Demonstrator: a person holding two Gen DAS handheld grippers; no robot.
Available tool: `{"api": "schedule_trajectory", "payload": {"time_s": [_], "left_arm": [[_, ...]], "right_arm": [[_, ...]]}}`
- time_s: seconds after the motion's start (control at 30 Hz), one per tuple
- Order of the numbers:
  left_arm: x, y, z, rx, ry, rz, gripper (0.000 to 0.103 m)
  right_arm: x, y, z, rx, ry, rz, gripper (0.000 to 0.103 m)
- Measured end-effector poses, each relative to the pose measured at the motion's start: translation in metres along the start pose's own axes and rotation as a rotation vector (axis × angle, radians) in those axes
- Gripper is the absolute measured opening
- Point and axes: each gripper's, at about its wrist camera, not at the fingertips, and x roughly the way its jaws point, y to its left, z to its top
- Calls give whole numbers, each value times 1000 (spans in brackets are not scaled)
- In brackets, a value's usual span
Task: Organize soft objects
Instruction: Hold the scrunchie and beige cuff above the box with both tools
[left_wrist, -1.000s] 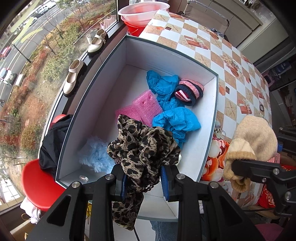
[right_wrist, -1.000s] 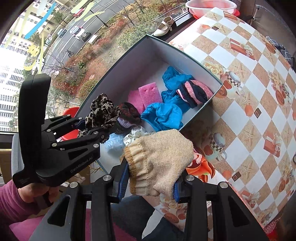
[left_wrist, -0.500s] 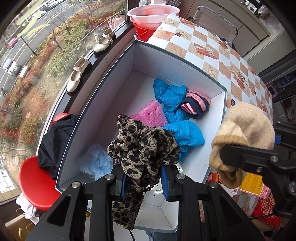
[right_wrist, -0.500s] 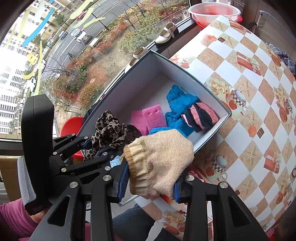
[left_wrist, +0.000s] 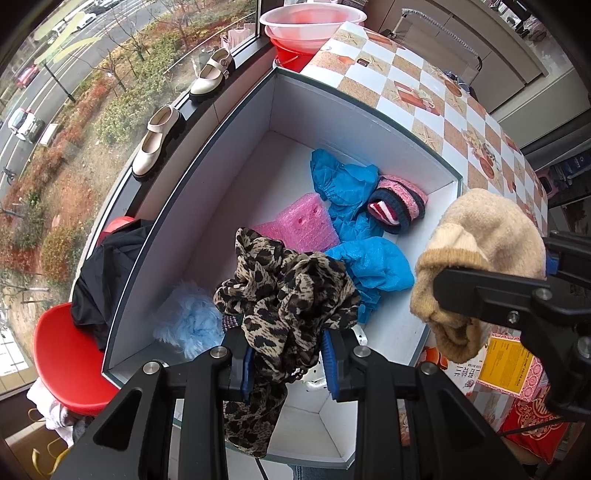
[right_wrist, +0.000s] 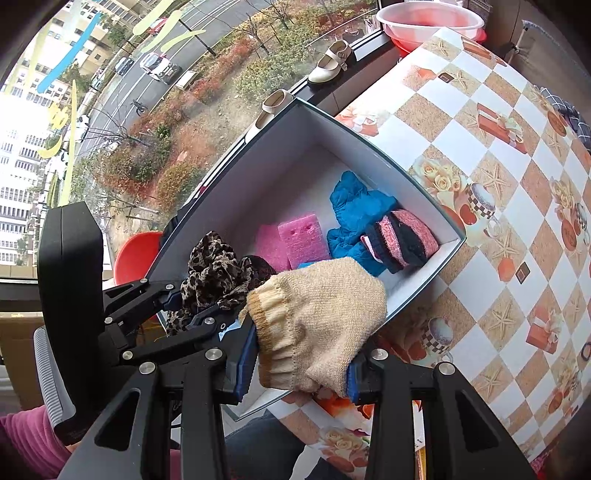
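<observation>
Worked mainly from the left-wrist view. Noted a red stool at lower left and cream shoes on the sill at upper left, both outside the task. Found the open white box filling the middle of the frame, with its near corner at the bottom edge.

Saw inside it, left to right:
- a pale blue fluffy piece against the left wall
- pink foam at centre
- crumpled blue cloths just right of that
- a striped knit piece touching them near the right wall

Held the leopard scarf pinched between the blue pads of the left gripper at bottom centre. Had it bunched above the pads and trailing below them, over the box's near end. Carried the beige knit hat at the right of the frame, by the box's right rim and the checked tablecloth. Could not tell whether over the rim or just outside it. Confirmed it in the right-wrist view as squeezed near its cuff by the right gripper, low centre.

Judged the step in hand to be dropping both pieces into the box. Needed to bring the scarf farther in, over the bare floor toward the upper middle, before spreading the pads, to get the trailing tail clear of the near wall. Needed likewise to shift the hat leftward past the rim and lower it close before letting go. Expected soft knit to cling to a pad, so favoured a full opening and a straight lift away.
</observation>
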Motion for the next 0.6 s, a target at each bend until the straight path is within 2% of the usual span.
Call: {"api": "schedule_trajectory", "payload": {"time_s": [0.6], "left_arm": [[7,5,1,-7,11,1,31]], "right_arm": [[9,1,7,-8,22,-11,39]]}}
